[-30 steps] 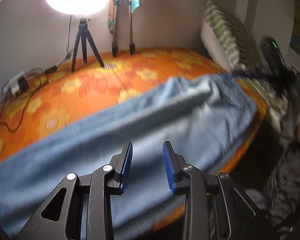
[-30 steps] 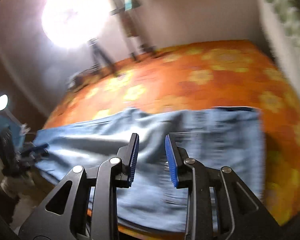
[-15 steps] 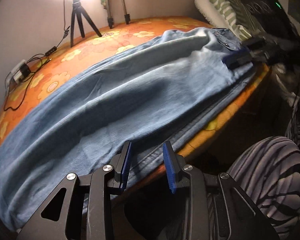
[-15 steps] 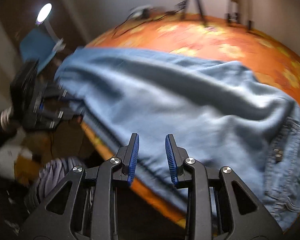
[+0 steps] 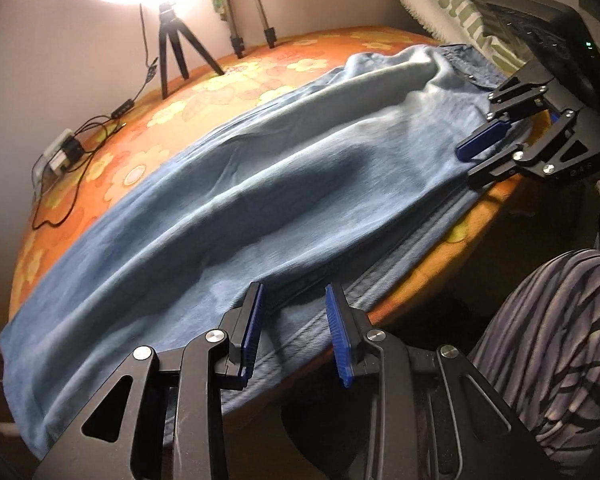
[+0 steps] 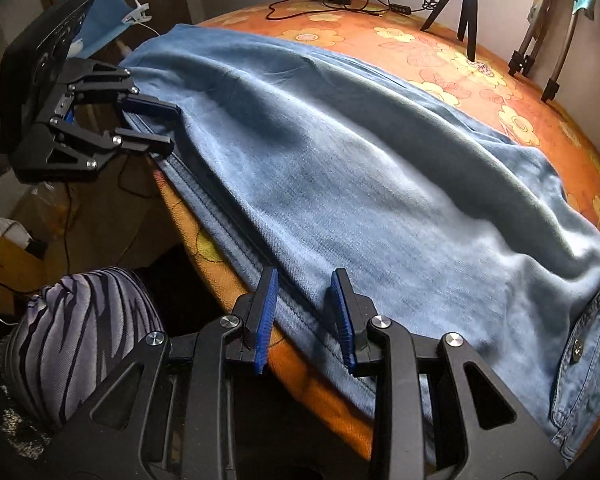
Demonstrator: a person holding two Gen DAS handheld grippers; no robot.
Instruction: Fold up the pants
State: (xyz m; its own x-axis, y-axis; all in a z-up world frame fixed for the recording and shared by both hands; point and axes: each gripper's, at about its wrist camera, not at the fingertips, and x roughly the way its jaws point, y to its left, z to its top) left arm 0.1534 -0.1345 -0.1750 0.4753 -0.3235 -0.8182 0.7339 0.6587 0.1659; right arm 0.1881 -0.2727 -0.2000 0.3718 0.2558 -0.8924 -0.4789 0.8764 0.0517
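Light blue jeans (image 5: 268, 184) lie folded lengthwise along the near edge of an orange flowered bed (image 5: 220, 76); they also show in the right wrist view (image 6: 360, 168). My left gripper (image 5: 292, 332) is open, its jaws astride the near seam edge toward the leg end; it also shows in the right wrist view (image 6: 168, 126). My right gripper (image 6: 304, 316) is open at the same seam edge nearer the waist, and shows in the left wrist view (image 5: 476, 160). The waistband and pocket button (image 6: 578, 346) lie at the right.
A ring light on a black tripod (image 5: 172, 44) and a silver tripod (image 5: 252, 20) stand at the bed's far side, with a cable and adapter (image 5: 60, 156). A striped pillow (image 5: 452, 4) lies at the head. The person's striped knee (image 5: 560, 344) is beside the bed.
Both grippers have dropped from above the bed to the jeans' near seam edge, and both stayed open. The jeans have settled flat.
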